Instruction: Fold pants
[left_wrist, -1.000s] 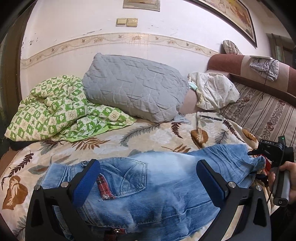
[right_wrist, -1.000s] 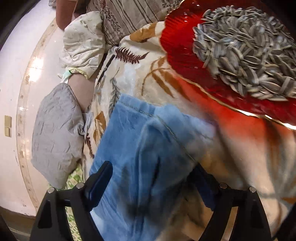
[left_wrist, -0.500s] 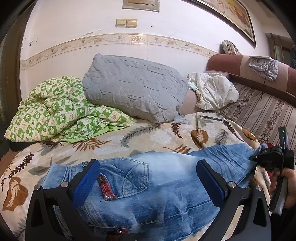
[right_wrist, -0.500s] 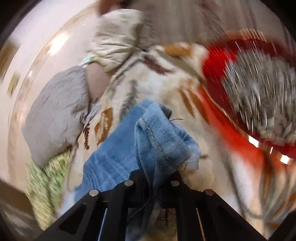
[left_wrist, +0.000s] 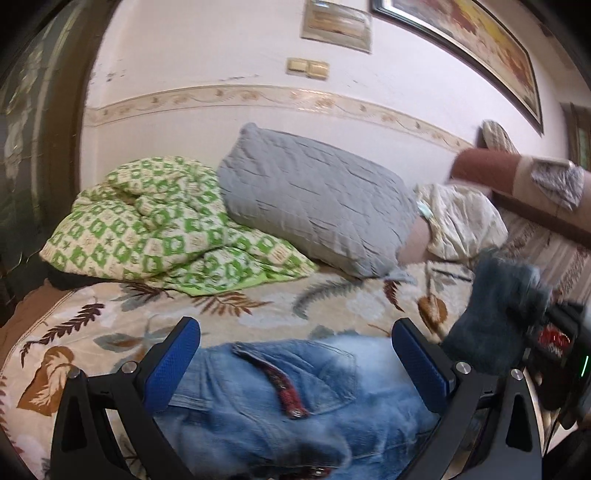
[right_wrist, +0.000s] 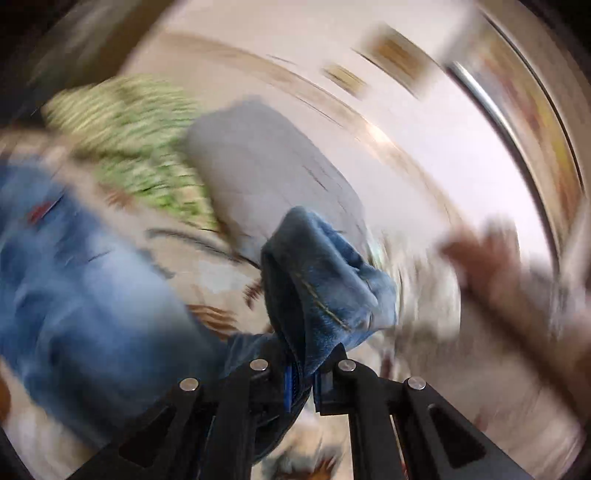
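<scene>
Fingers (left_wrist: 173, 373) of the left gripper (left_wrist: 295, 369), black with blue ribbed pads, stand wide apart above the waist end of the pale blue denim pants (left_wrist: 280, 402), holding nothing; whether they touch the cloth cannot be told. The fingers (right_wrist: 258, 373) of the right gripper (right_wrist: 301, 384) are closed on a bunched leg end of the same pants, the hem standing up out of the grip with its darker inner face and yellow stitching showing. In the left wrist view this raised leg end appears at the right edge, lifted clear of the bed, with the black body of the right gripper just beside it. The rest of the pants lies flat on the bed, back pocket upward, a red patterned strip across the pocket. The bed carries a cream bedspread with brown and grey leaf print (left_wrist: 92, 325). Farther back lie a crumpled green-and-cream checked quilt (left_wrist: 155, 221) at the left and a grey quilted pillow (left_wrist: 314, 206) leaning at the centre, touching the quilt. Behind them rises a pale wall with a patterned border strip (left_wrist: 258, 96). The right wrist view is heavily blurred.
</scene>
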